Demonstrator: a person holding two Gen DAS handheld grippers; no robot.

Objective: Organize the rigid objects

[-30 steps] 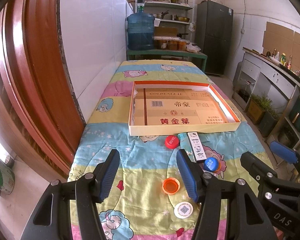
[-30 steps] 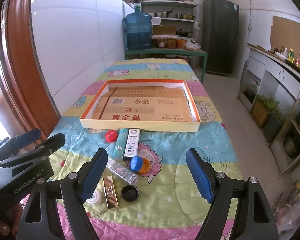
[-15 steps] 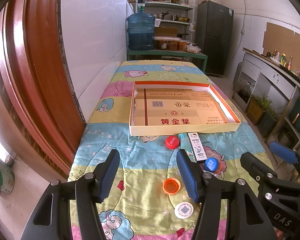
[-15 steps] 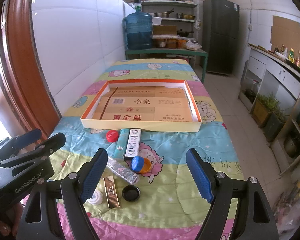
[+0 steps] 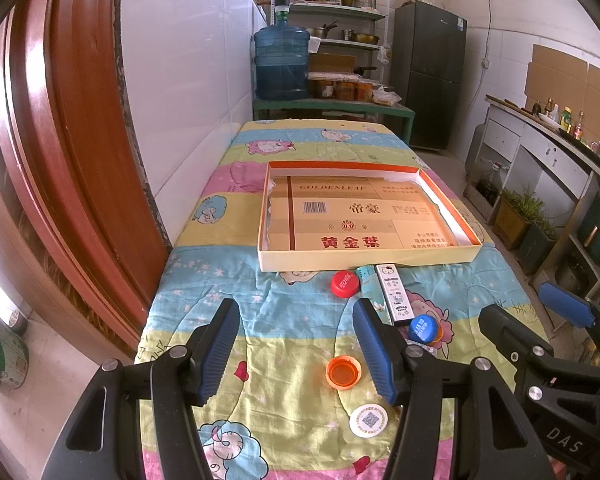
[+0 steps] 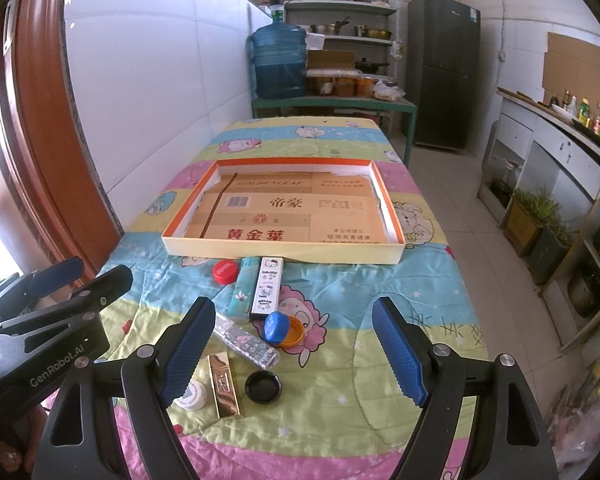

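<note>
A shallow cardboard box tray (image 5: 364, 259) (image 6: 280, 249) lies on the quilt-covered table. In front of it lie a red cap (image 5: 344, 284) (image 6: 225, 271), a white Hello Kitty lighter (image 5: 394, 294) (image 6: 267, 287), a green lighter (image 6: 242, 286), a blue cap (image 5: 423, 328) (image 6: 276, 325) resting on an orange cap (image 6: 294, 334), another orange cap (image 5: 343, 372), a white cap (image 5: 369, 420) (image 6: 190, 394), a glittery lighter (image 6: 246, 340), a gold lighter (image 6: 223, 385) and a black cap (image 6: 263, 386). My left gripper (image 5: 296, 350) is open and empty. My right gripper (image 6: 292, 354) is open and empty above the small items.
A white tiled wall (image 5: 188, 92) and a wooden door frame (image 5: 60, 140) run along the left. A water jug (image 6: 278, 62) stands on a green table behind. Cabinets (image 6: 548, 168) line the right side.
Both views drifted very slightly. No object moved and both grippers stayed open.
</note>
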